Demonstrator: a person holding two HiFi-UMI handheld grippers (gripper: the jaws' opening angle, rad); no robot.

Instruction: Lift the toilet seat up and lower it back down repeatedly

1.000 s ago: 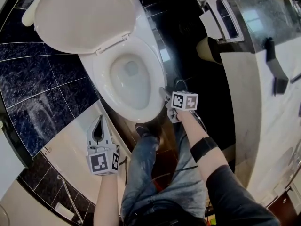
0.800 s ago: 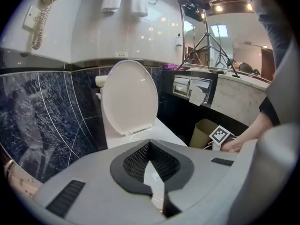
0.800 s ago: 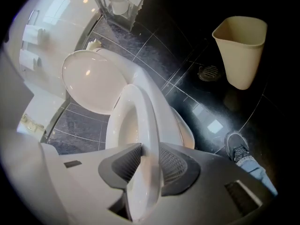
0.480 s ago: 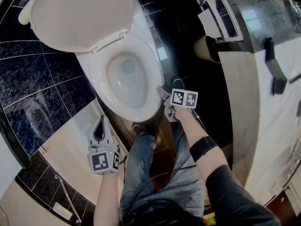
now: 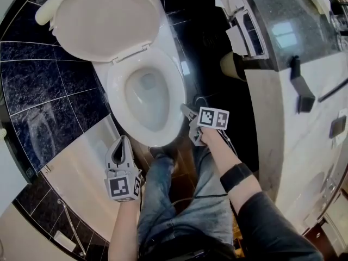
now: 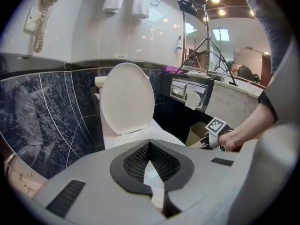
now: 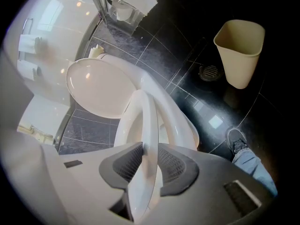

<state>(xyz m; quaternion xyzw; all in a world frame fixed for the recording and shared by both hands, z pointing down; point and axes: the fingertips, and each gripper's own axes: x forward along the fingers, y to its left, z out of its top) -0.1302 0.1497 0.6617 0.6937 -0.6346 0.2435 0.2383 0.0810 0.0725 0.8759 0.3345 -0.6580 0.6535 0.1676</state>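
right gripper (image 7: 150,146) clamped on white glossy toilet seat (image 7: 147,109) at its front rim, jaws just been closing. seat looks slightly raised off bowl (image 7: 182,122), hard to tell. lid (image 7: 96,88) upright. left gripper (image 6: 149,143) closed, empty.

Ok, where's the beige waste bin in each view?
Head view: the waste bin is upper right of centre, only partly showing.
Left gripper view: right of centre, just below mid-height.
Right gripper view: top right, standing upright.
Shared landmark: the raised toilet lid, left of the bin in all three views.
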